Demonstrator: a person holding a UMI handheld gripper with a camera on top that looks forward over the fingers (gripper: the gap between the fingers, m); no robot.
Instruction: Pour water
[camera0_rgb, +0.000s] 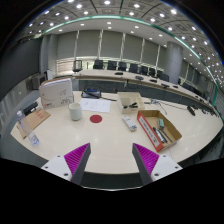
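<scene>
My gripper (111, 158) hangs above the near edge of a large cream table (110, 140), its fingers wide apart with nothing between them. The magenta pads (76, 155) face each other across bare tabletop. Far ahead, a white cup (75, 111) stands on the table beside a red round coaster (96, 118). To the right of them a small bottle (129, 124) lies on its side. All of these stand well beyond the fingertips.
A white boxy appliance (56, 93) sits behind the cup. An open cardboard box (158, 130) with tools lies at the right, a brown box (130, 100) behind it. Papers and a bottle (22, 122) are at the left. Office chairs and desks line the room beyond.
</scene>
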